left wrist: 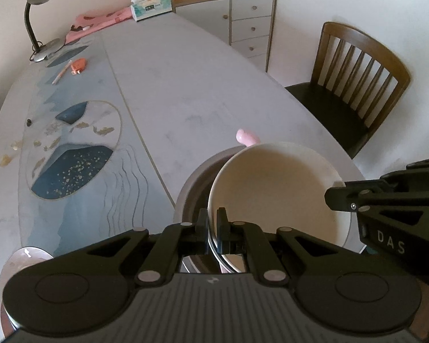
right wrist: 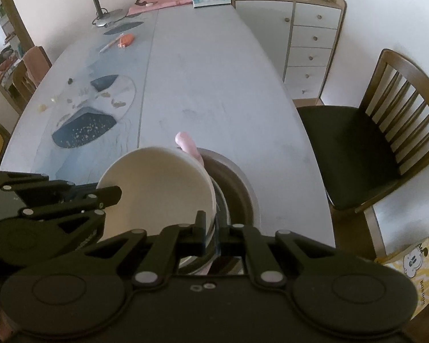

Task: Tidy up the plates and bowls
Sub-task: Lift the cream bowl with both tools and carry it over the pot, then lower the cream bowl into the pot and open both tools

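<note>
Here both claws pinch one cream bowl (left wrist: 274, 194): left claw (left wrist: 212, 223) and right claw (right wrist: 211, 225) on opposite rims.

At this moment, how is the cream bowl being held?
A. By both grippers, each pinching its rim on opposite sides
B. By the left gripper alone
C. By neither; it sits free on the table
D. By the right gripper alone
A: the left gripper is closed on the near rim of the cream bowl in its own view, and the right gripper clamps the opposite rim, above the grey bowl.
</note>
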A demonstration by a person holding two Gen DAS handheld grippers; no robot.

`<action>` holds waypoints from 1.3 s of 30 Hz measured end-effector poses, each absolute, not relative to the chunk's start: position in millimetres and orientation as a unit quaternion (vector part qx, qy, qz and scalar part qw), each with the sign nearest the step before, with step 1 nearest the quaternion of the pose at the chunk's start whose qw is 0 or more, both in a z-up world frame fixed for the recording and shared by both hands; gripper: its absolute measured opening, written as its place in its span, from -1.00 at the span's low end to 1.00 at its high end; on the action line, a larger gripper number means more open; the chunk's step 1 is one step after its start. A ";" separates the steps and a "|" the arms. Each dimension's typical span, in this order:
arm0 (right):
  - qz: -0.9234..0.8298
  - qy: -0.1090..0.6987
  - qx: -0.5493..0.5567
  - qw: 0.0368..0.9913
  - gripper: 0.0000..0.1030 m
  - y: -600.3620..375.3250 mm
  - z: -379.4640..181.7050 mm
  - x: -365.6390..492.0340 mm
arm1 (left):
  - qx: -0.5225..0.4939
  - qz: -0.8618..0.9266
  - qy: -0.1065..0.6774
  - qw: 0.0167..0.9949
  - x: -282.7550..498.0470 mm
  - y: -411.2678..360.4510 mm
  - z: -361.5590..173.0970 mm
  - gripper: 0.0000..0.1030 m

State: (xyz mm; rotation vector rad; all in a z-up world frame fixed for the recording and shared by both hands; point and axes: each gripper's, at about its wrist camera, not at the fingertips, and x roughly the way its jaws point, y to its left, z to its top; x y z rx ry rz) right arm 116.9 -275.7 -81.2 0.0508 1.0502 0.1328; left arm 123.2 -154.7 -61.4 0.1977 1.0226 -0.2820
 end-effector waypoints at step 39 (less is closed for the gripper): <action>0.079 0.509 0.026 0.857 -0.49 -276.0 -97.7 118.7 | 0.056 -0.167 0.494 0.852 127.9 -136.6 -68.7 -0.91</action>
